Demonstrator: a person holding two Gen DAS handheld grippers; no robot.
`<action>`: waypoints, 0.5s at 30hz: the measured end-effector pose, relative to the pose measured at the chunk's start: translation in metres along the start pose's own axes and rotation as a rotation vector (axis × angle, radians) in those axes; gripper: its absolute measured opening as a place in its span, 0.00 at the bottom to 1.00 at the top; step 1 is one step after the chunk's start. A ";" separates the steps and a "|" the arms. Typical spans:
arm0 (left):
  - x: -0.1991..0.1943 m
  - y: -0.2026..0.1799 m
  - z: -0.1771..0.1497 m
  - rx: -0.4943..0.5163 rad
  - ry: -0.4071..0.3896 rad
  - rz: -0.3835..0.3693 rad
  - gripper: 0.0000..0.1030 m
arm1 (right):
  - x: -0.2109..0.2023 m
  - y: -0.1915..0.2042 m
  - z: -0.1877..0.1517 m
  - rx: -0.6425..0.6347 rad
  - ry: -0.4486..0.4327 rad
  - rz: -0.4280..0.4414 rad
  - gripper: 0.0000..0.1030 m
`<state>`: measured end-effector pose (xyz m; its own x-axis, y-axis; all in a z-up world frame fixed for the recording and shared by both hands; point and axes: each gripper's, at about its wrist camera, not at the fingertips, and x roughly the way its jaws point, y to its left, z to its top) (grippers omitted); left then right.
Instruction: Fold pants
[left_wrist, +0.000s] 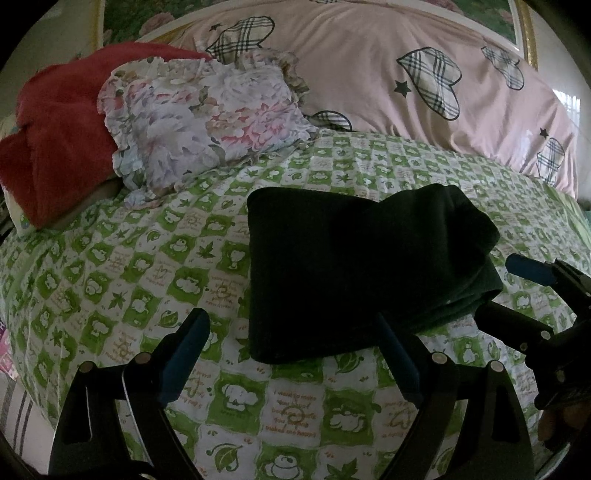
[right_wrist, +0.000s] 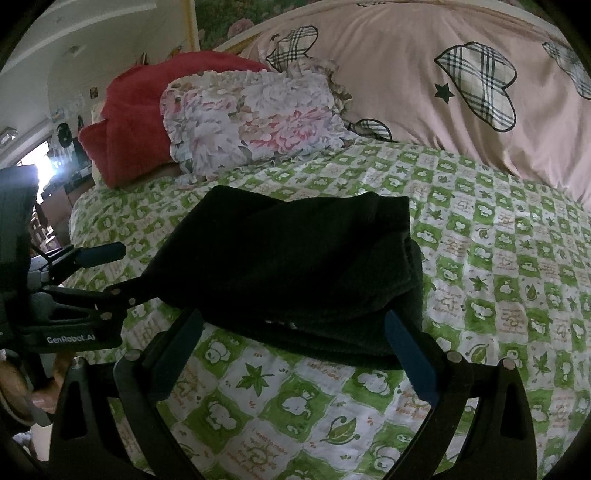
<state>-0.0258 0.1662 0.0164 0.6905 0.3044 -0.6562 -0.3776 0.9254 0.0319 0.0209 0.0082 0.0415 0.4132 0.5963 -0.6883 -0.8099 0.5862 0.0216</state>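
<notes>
The black pants (left_wrist: 351, 266) lie folded into a thick rectangular bundle on the green-and-white patterned bedsheet (left_wrist: 147, 266). My left gripper (left_wrist: 291, 325) is open at the bundle's near-left corner, and its right finger (left_wrist: 395, 350) overlaps the front edge. Open as well, my right gripper (right_wrist: 291, 321) spans the pants' (right_wrist: 288, 266) near edge. Each gripper shows in the other's view: the right gripper (left_wrist: 506, 291) at the bundle's right side, the left gripper (right_wrist: 122, 271) at its left side with one finger against the cloth. Nothing is clamped.
A floral ruffled pillow (left_wrist: 199, 118) and a red blanket (left_wrist: 62, 133) sit at the back left of the bed. A pink duvet with plaid hearts (left_wrist: 406, 92) is piled along the headboard. Bare sheet (right_wrist: 517, 277) stretches right of the pants. A hand (right_wrist: 14, 387) holds the left gripper.
</notes>
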 end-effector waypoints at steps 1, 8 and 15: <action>0.000 0.000 0.000 0.001 -0.001 0.001 0.88 | 0.000 0.000 0.000 -0.001 -0.001 -0.001 0.96; 0.000 0.001 0.003 -0.016 -0.004 -0.002 0.88 | -0.002 -0.003 0.000 0.010 -0.012 -0.007 0.96; -0.001 -0.002 0.008 -0.015 -0.028 -0.001 0.88 | -0.005 -0.006 0.004 0.016 -0.035 -0.021 0.96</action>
<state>-0.0210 0.1662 0.0225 0.7078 0.3097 -0.6349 -0.3860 0.9223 0.0196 0.0252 0.0038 0.0480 0.4448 0.6024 -0.6628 -0.7940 0.6076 0.0194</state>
